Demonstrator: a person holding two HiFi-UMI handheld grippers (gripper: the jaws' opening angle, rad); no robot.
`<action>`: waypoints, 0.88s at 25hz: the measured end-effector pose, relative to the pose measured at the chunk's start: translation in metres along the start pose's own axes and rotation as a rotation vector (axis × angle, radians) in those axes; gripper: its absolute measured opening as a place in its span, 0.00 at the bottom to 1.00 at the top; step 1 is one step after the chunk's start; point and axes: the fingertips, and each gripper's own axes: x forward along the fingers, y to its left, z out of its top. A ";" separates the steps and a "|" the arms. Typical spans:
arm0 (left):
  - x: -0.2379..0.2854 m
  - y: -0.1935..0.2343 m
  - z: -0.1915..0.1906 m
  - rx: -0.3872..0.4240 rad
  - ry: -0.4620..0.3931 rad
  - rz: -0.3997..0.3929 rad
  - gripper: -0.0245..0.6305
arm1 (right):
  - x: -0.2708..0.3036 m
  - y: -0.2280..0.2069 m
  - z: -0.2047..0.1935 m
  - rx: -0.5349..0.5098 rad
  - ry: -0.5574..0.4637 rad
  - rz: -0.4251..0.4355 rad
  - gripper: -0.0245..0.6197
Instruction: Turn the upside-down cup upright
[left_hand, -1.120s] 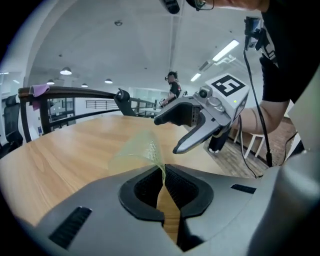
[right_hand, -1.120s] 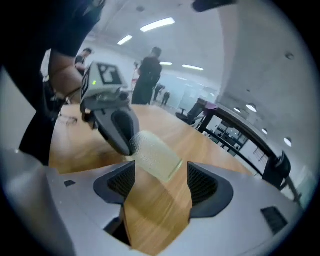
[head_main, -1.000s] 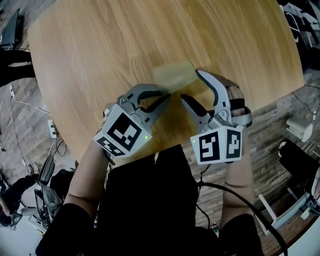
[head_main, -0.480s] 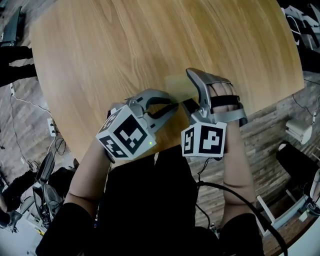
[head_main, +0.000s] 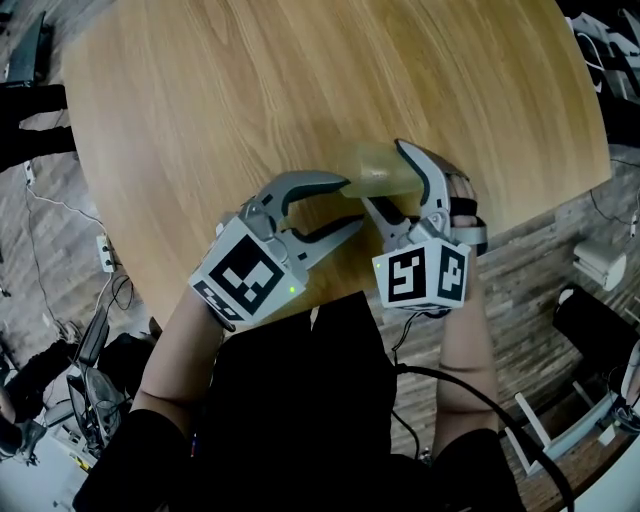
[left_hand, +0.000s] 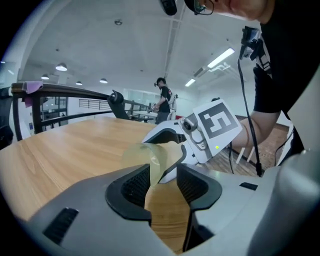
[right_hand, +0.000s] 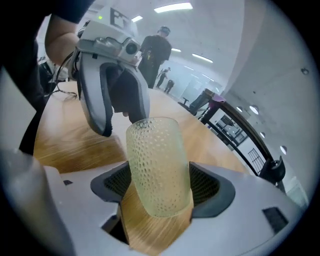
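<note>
A translucent yellowish dimpled cup (head_main: 378, 168) hangs tilted just above the wooden table (head_main: 200, 100), its mouth toward my left gripper. My right gripper (head_main: 383, 172) straddles its body. In the right gripper view the cup (right_hand: 157, 165) fills the gap and both pads touch its sides; these jaws (right_hand: 162, 182) widened in the last second. My left gripper (head_main: 350, 203) has just been opening. The cup's rim (left_hand: 145, 155) sits loose between its parted pads (left_hand: 162, 172), which do not press on it.
The round table's near edge runs just under both grippers. Wood-pattern floor with cables lies left and right of it. A person (left_hand: 164, 100) stands far off in the hall, seen also in the right gripper view as a dark figure (right_hand: 156, 47).
The left jaws, pinched shut on the cup's rim before, now stand apart. The right gripper has come in around the cup, and the cup has shifted slightly right and nearer.
</note>
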 end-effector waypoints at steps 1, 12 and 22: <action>-0.003 0.006 0.001 -0.009 -0.016 0.025 0.30 | -0.001 -0.002 -0.001 0.049 -0.025 -0.004 0.56; -0.031 0.094 -0.014 -0.183 -0.151 0.382 0.05 | -0.026 -0.013 0.034 0.533 -0.443 0.086 0.55; 0.002 0.103 -0.009 -0.122 -0.135 0.398 0.05 | -0.003 0.014 0.045 0.506 -0.425 0.205 0.55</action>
